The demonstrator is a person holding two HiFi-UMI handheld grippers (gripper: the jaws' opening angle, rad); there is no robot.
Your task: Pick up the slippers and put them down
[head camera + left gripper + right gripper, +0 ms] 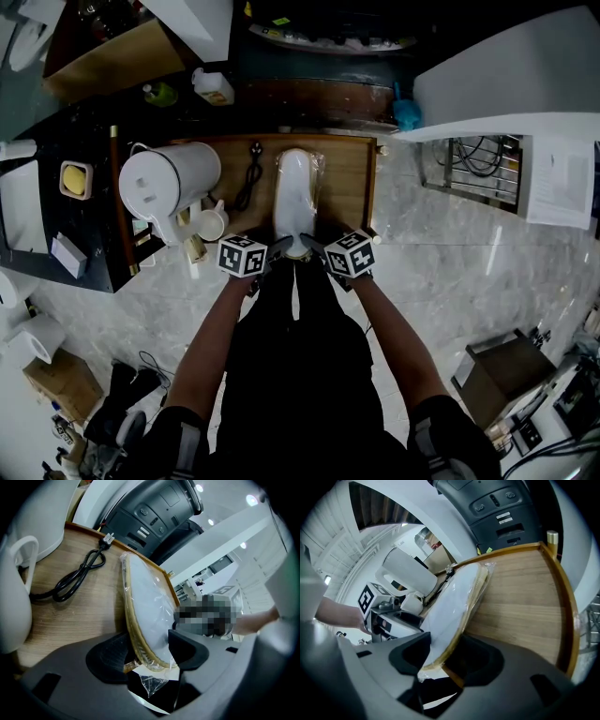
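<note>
Plastic-wrapped white slippers with tan edging (296, 192) rest on the brown wooden tray (349, 178) toward 12 o'clock; left gripper (147, 651) and right gripper (450, 656) both clamp the near end, which their jaws partly hide.

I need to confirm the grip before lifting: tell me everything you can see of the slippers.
The slippers are a flat white pair with a tan, woven-looking sole rim, sealed in clear crinkled plastic. They lie lengthwise on the wooden tray. Their near end sits between the jaws of both the left tool and the right tool, whose pads press on it. A loose plastic flap hangs there.
</note>
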